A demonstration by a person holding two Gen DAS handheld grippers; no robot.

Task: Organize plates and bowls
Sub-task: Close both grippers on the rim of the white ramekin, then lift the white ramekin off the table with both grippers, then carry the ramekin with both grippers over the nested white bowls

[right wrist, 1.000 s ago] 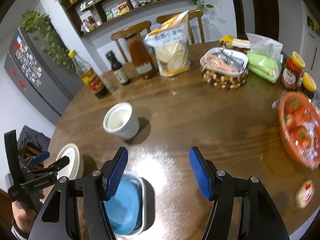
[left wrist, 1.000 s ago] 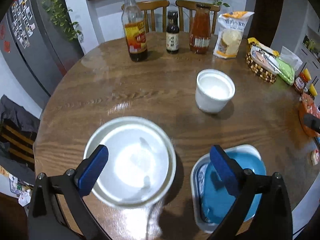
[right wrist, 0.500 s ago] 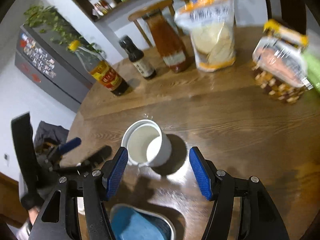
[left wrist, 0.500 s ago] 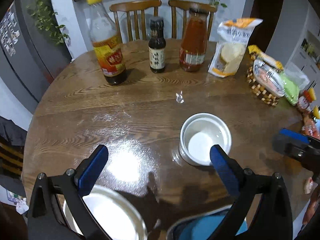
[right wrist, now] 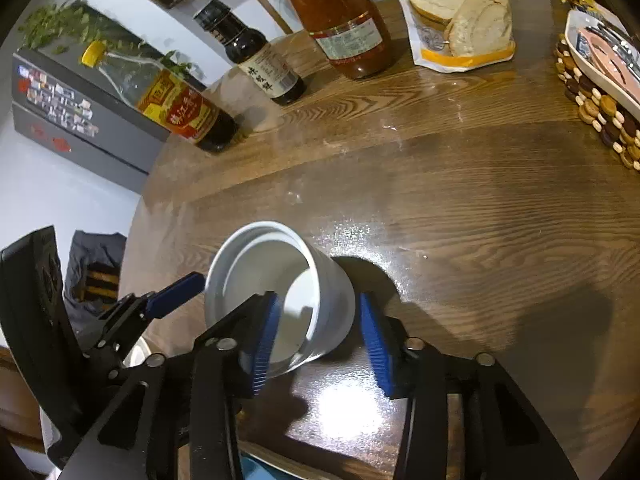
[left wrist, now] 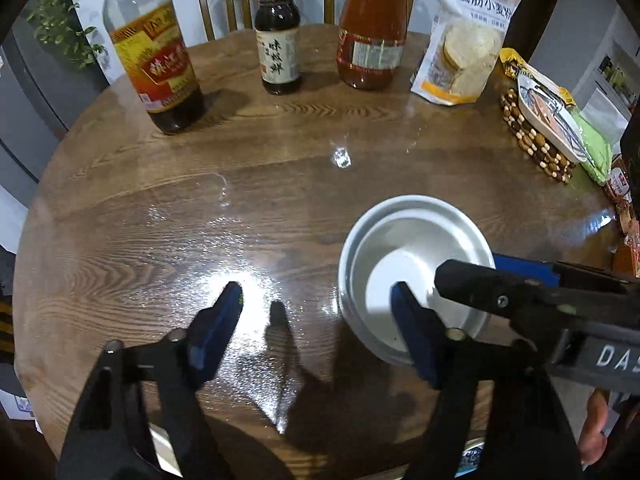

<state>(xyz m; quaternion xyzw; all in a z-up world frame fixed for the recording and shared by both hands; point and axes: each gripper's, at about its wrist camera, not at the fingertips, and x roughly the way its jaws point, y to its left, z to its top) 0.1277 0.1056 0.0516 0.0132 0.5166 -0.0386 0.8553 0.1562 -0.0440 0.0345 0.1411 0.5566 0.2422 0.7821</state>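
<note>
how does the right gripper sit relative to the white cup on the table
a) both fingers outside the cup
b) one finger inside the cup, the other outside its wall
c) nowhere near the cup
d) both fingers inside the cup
b: in the right wrist view the right gripper straddles the wall of the white cup, one blue pad inside the cup and the other just outside it.
</note>
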